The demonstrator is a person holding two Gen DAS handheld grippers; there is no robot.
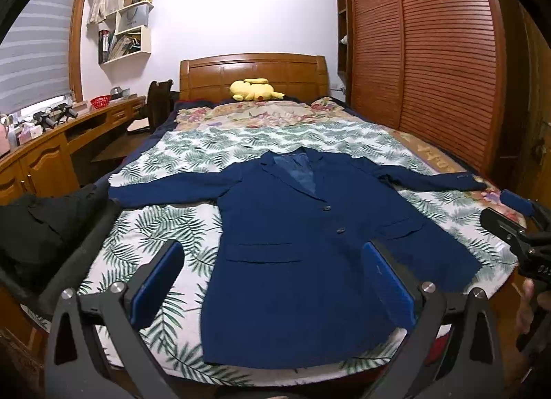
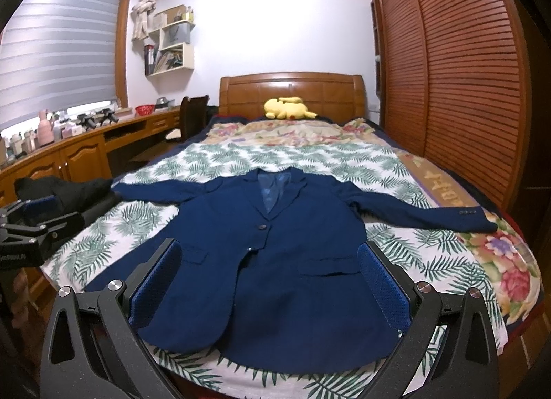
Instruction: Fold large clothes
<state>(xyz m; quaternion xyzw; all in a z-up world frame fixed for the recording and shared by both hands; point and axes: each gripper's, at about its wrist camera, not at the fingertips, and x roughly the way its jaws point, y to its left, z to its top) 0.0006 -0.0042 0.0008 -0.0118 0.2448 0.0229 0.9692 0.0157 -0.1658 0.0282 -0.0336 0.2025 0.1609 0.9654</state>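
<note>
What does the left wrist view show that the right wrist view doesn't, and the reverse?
Only the left wrist view shows the right gripper at its right edge, plus part of a hand below it. Only the right wrist view shows the left gripper at its left edge and a pink flask on the desk. Both share the blue jacket lying flat, sleeves out, on the bed, the yellow plush toy and a dark garment at the left.

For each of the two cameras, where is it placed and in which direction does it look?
Left wrist: on the open left gripper at the bed's foot, facing the headboard; the right gripper shows at right.
Right wrist: on the open right gripper, same direction; the left gripper shows at left.
Shared: the blue jacket spread flat, the yellow plush toy.
</note>
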